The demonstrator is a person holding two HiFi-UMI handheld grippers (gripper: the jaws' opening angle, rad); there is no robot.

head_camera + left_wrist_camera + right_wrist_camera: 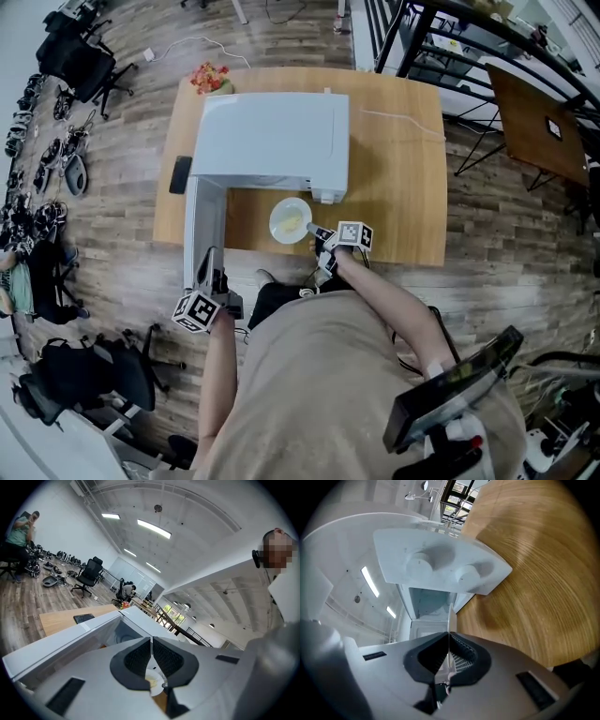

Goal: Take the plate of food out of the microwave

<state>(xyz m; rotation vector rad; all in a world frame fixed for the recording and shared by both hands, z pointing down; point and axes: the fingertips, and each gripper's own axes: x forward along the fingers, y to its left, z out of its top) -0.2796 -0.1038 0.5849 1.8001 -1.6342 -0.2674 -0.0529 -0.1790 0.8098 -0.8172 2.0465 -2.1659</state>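
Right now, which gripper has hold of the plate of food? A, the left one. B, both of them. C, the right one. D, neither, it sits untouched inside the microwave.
C: the right gripper is shut on the rim of the plate, which is out in front of the microwave, while the left gripper is shut on nothing, over by the open door.

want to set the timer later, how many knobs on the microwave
2, both on the microwave front panel: one knob and another beside it in the right gripper view.
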